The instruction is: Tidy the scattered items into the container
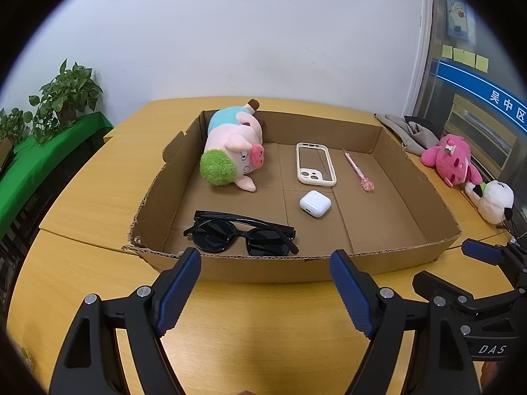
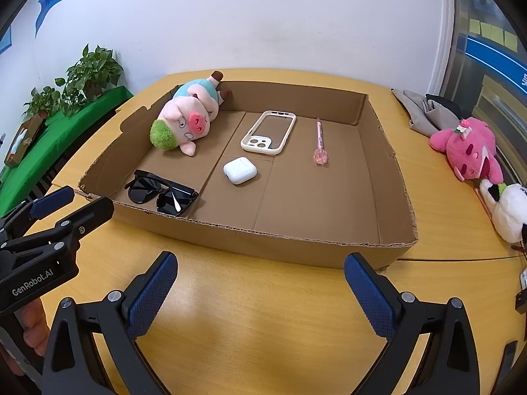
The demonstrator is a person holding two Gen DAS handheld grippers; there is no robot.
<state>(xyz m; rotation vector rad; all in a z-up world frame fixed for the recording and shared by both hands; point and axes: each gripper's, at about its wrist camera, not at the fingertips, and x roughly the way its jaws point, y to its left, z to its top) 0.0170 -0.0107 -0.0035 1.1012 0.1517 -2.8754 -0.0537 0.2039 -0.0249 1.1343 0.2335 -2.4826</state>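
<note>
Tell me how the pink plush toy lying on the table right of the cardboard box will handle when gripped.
The pink plush toy looks soft and stuffed, so it will likely squash between the pads and sag. Probably light for its bulk. Its fuzzy fabric should grip rather than slip, and it seems unlikely to roll.

White wall (image 1: 263,33), perhaps wooden table (image 1: 82,181)

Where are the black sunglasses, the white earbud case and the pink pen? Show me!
Black sunglasses (image 1: 242,234), left wrist view, on the bridge between the lenses.
White earbud case (image 2: 240,170), right wrist view, on the middle of its lid.
Pink pen (image 2: 318,135), right wrist view, on its thin barrel.
</note>
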